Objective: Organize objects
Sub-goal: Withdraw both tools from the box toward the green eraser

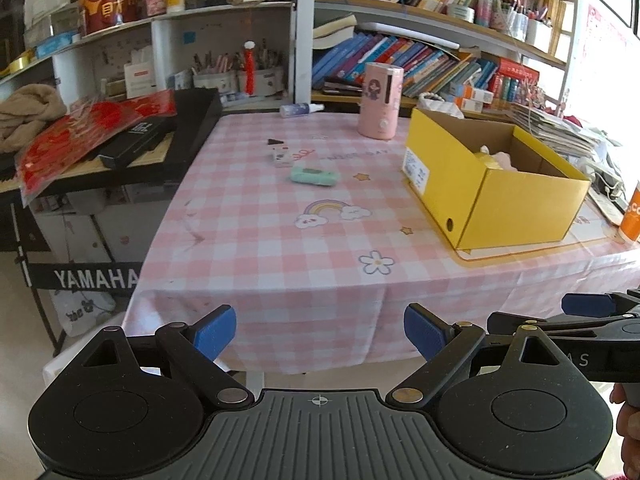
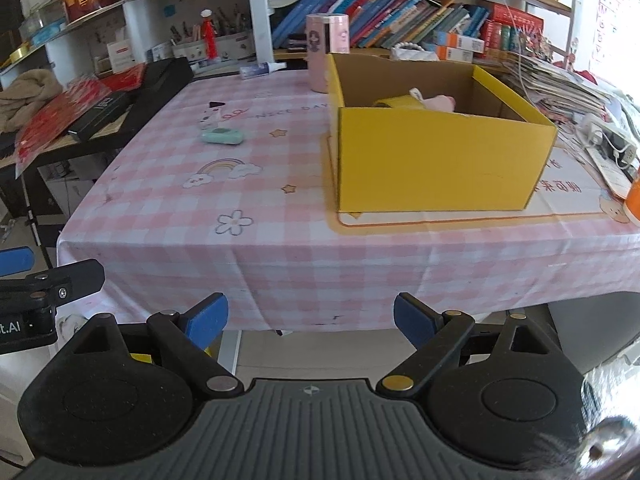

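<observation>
A mint-green case [image 1: 315, 176] [image 2: 222, 136] lies on the pink checked tablecloth [image 1: 280, 248] [image 2: 280, 208], with a small white patterned item [image 1: 281, 155] [image 2: 209, 117] and a dark triangular piece [image 1: 275, 142] [image 2: 216, 103] just beyond it. An open yellow cardboard box [image 1: 504, 208] [image 2: 436, 160] stands on the right; a yellow and a pink thing lie inside. My left gripper [image 1: 320, 330] hangs open, off the table's near edge, with nothing between its blue pads. My right gripper [image 2: 310, 320] is also open and empty, in front of the table edge below the box.
A pink cylinder appliance [image 1: 380, 100] [image 2: 325, 50] and a lying spray bottle [image 1: 300, 109] [image 2: 262, 69] are at the table's back. A keyboard under red wrapping [image 1: 96, 140] stands left. Bookshelves [image 1: 420, 60] line the rear; papers [image 2: 560, 84] and an orange bottle [image 1: 632, 216] crowd the right.
</observation>
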{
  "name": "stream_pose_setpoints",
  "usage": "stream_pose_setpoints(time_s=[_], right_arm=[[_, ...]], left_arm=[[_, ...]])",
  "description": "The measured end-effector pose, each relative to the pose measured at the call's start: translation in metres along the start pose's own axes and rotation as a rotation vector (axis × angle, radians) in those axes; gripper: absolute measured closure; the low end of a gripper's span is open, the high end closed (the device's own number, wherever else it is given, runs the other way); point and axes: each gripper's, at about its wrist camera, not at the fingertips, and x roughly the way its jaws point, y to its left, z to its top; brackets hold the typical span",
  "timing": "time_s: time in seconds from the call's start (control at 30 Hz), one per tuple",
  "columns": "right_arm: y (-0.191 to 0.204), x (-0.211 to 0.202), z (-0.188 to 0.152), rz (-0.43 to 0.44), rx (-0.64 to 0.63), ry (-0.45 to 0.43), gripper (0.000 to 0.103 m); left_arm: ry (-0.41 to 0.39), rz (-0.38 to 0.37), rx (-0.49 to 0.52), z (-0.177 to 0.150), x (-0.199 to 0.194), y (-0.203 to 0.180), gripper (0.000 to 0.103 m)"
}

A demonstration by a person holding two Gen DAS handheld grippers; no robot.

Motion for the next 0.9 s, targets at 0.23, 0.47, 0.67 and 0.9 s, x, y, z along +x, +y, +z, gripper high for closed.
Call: stream_pose_setpoints(time_s=[0.23,0.47,0.67,0.9], right_arm=[[0.014,0.004,0.005,0.011,-0.021,-0.007,0.013],[0.028,0.006,0.014,0.017,-0.030,-0.030,0.014],[0.038,0.009,0.022,0.030,-0.046,-0.043,0.014],[0.045,0.019,0.028,0.044,-0.052,-0.043,0.014]], left_arm=[[-0.013,0.008,-0.011,0.002,-0.001,0.013,0.010],[-0.044,0.022,-0.026,0.009,-0.004,0.026,0.010],[-0.059,0.034,-0.038,0.014,-0.004,0.036,0.010],[-0.056,0.041,-0.035,0.017,0.003,0.040,0.010]])
